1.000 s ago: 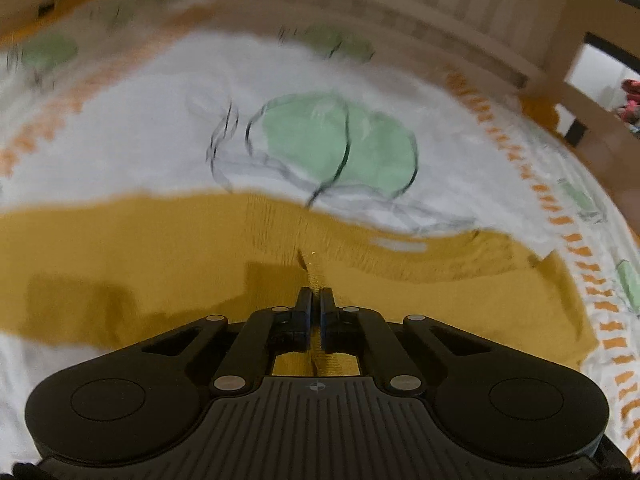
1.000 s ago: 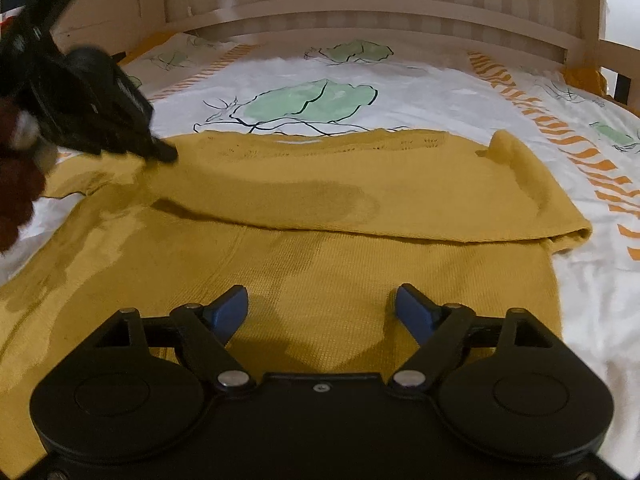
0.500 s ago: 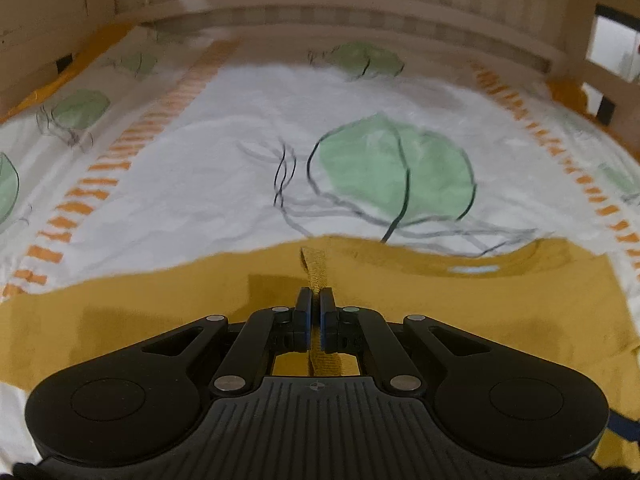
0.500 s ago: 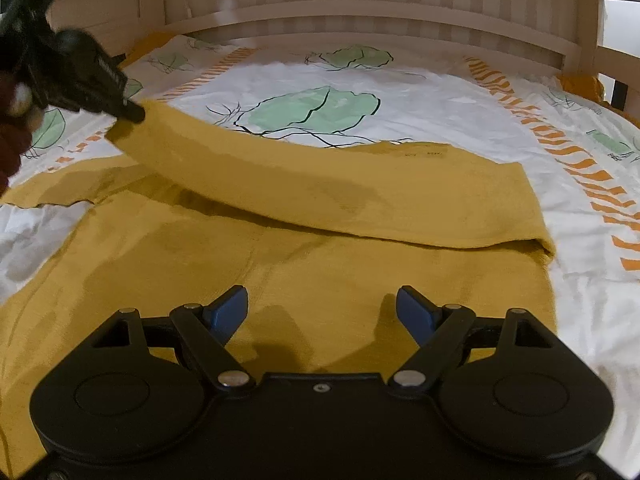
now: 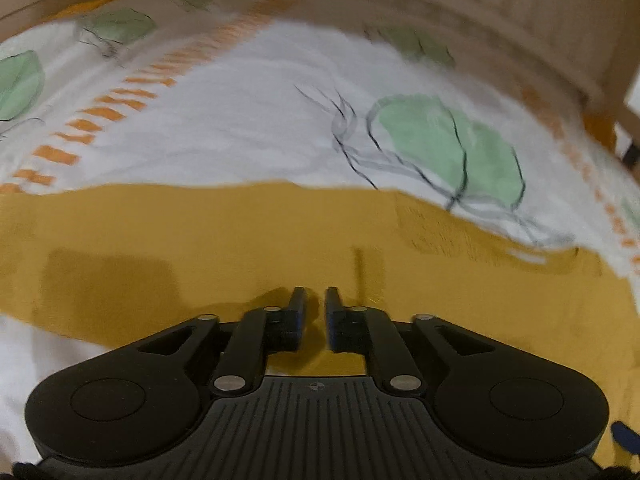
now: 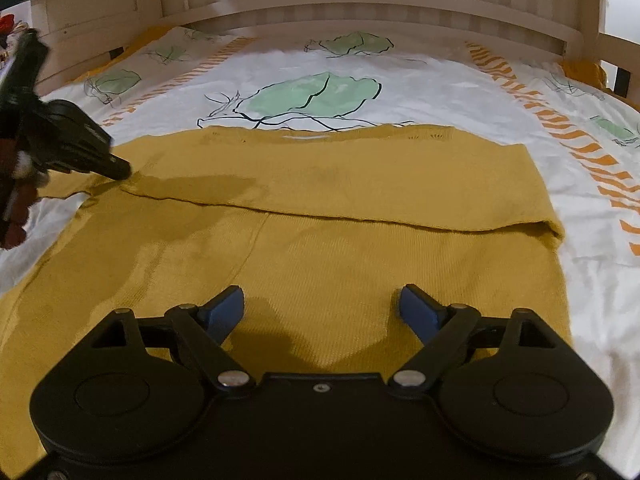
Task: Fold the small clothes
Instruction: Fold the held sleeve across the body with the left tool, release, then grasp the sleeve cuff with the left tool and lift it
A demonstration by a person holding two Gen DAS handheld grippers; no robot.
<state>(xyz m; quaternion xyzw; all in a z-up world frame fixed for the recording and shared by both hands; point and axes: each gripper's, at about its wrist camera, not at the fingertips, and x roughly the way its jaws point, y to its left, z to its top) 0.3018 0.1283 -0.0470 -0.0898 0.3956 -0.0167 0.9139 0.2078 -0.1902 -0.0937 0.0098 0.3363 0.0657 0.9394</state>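
The mustard knit sweater (image 6: 320,208) lies flat on the bed's leaf-print sheet (image 6: 420,80), its upper part folded over in a straight crease across the middle. My left gripper (image 5: 314,300) hovers low over its left side, fingers slightly parted, pinching nothing. My right gripper (image 6: 320,304) hangs above the lower half, fingers spread wide.

A pale wooden slatted headboard (image 6: 360,4) backs the bed's white leaf-printed sheet (image 6: 420,80).
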